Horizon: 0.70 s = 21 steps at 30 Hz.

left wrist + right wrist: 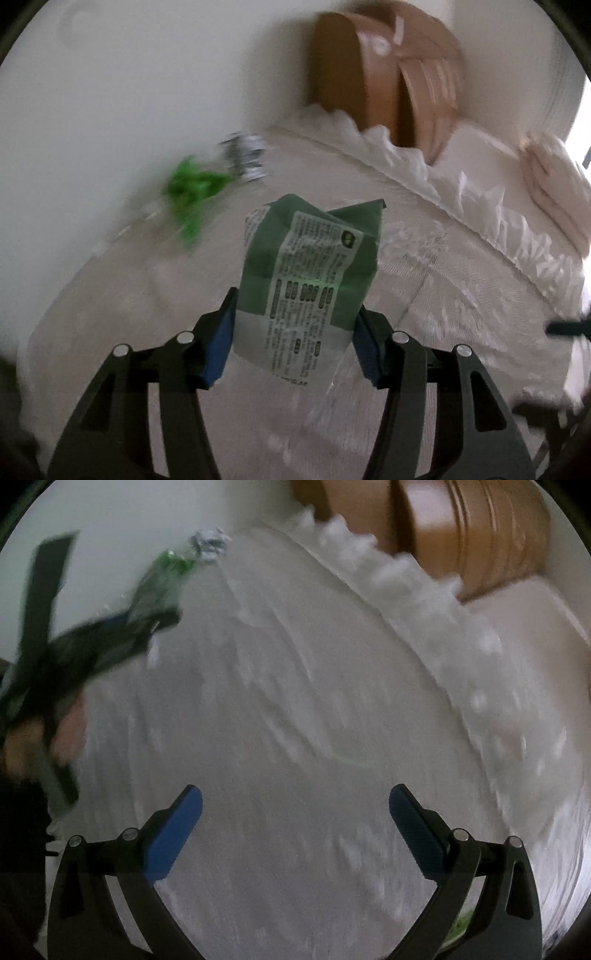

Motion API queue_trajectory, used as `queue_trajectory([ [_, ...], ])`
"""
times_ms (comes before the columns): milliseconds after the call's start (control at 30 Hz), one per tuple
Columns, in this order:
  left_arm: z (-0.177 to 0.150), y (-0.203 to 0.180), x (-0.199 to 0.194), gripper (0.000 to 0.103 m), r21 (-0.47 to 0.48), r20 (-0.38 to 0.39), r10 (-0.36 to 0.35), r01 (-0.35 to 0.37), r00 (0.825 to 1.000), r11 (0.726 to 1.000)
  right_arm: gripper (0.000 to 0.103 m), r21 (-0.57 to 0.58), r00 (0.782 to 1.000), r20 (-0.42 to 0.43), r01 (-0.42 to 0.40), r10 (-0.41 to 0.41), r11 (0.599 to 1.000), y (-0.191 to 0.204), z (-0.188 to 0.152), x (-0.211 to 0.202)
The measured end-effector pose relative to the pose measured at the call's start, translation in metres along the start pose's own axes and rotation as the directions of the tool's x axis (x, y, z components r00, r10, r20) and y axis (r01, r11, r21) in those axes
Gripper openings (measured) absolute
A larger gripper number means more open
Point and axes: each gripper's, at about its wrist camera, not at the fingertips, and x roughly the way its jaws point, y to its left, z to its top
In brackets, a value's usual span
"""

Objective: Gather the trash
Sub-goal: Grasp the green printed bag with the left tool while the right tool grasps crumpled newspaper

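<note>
The left tool (295, 332) is clamped on a green printed wrapper (310, 266), held above the white bed (461, 295). The right tool (295, 827) hangs with fingers apart over the bedspread. Farther off lie a bright green wrapper (192, 188) and crumpled foil (245, 155) (both blurred), near the wooden headboard (388, 74).

Green wrapper (306, 280), held between the left wrist view's blue pads: back panel carries dense black print in small blocks, plus a round mark at about 1 o'clock on the panel. Characters too small and blurred to read. Right wrist view: heavy motion blur, no legible text on anything.
</note>
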Motion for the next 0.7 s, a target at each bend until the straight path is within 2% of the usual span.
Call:
queue_trajectory([
  [133, -0.021, 0.030, -0.027, 0.055, -0.148, -0.045, 0.056, -0.062, 0.997, 0.987, 0.100, -0.062, 0.999, 0.049, -0.008, 0.011, 0.998, 0.020, 0.048, 0.010],
  [167, -0.027, 0.036, -0.031, 0.055, -0.174, -0.052, 0.060, -0.068, 0.997, 0.982, 0.100, -0.094, 0.998, 0.065, -0.008, 0.014, 0.996, 0.032, 0.073, 0.019],
  [267, -0.040, 0.055, -0.042, 0.055, -0.238, -0.075, 0.104, -0.119, 0.992, 0.964, 0.100, -0.139, 0.997, 0.069, -0.012, 0.022, 0.990, 0.045, 0.106, 0.032],
  [300, -0.045, 0.060, -0.045, 0.055, -0.253, -0.079, 0.118, -0.134, 0.990, 0.958, 0.100, -0.165, 0.998, 0.059, -0.010, 0.020, 0.986, 0.057, 0.132, 0.046],
  [333, -0.049, 0.065, -0.048, 0.055, -0.270, -0.080, 0.126, -0.144, 0.989, 0.952, 0.100, -0.173, 0.998, 0.056, -0.003, 0.013, 0.985, 0.064, 0.143, 0.049],
  [367, -0.052, 0.067, -0.051, 0.055, -0.281, -0.080, 0.128, -0.146, 0.989, 0.949, 0.100, -0.167, 0.998, 0.061, 0.031, -0.021, 0.985, 0.075, 0.171, 0.062],
  [400, -0.055, 0.070, -0.054, 0.055, -0.291, -0.080, 0.125, -0.143, 0.989, 0.946, 0.100, -0.159, 0.997, 0.067, 0.034, -0.023, 0.987, 0.081, 0.183, 0.066],
  [500, -0.061, 0.076, -0.058, 0.055, -0.293, -0.081, 0.121, -0.140, 0.989, 0.946, 0.100, -0.107, 0.996, 0.086, 0.012, -0.003, 0.994, 0.096, 0.224, 0.078],
  [567, -0.060, 0.075, -0.056, 0.055, -0.280, -0.074, 0.143, -0.158, 0.987, 0.947, 0.099, -0.072, 0.995, 0.098, 0.011, -0.004, 0.997, 0.108, 0.254, 0.090],
  [700, -0.060, 0.080, -0.060, 0.055, -0.302, -0.064, 0.133, -0.146, 0.989, 0.942, 0.089, -0.049, 0.997, 0.059, 0.047, -0.044, 0.998, 0.122, 0.282, 0.121],
])
